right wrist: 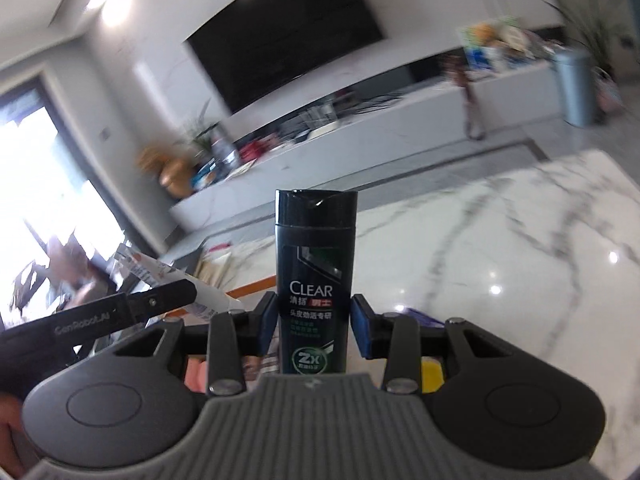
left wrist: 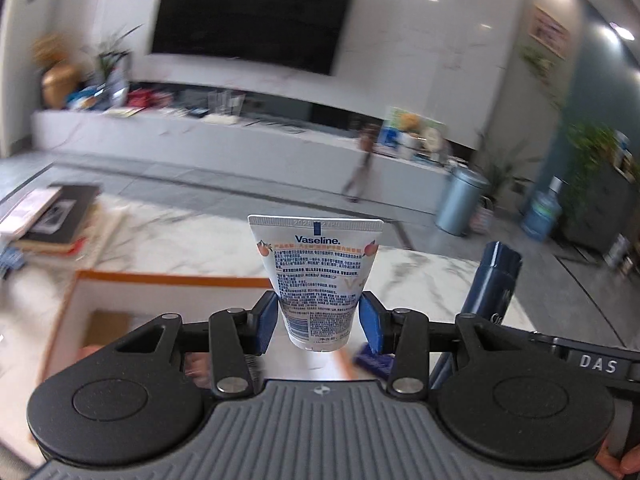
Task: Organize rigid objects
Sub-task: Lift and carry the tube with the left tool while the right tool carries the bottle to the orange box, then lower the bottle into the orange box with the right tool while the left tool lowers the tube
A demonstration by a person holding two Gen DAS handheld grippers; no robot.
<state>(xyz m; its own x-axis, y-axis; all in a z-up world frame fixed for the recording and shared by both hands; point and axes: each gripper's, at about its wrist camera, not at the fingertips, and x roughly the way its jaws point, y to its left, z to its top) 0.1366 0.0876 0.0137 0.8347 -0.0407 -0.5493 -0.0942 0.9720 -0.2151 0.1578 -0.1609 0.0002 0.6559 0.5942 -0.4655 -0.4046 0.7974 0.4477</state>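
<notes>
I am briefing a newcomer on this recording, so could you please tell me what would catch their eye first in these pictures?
First, the white Vaseline squeeze tube, clamped upright, cap down, in the left gripper above the white, orange-rimmed box. Next, the dark green CLEAR shampoo bottle, held upright in the right gripper over the glossy white marble table. Behind both, a large black wall screen.

The marble tabletop [right wrist: 500, 248] lies bare from twelve to three o'clock of the right gripper [right wrist: 314, 326]; at nine o'clock the left gripper [left wrist: 318, 316] and its Vaseline tube [left wrist: 316, 280] crowd close; for the left gripper, the orange-rimmed box [left wrist: 80, 300] blocks nine o'clock, the stacked books [left wrist: 48, 220] ten, the dark shampoo bottle [left wrist: 492, 284] three.
</notes>
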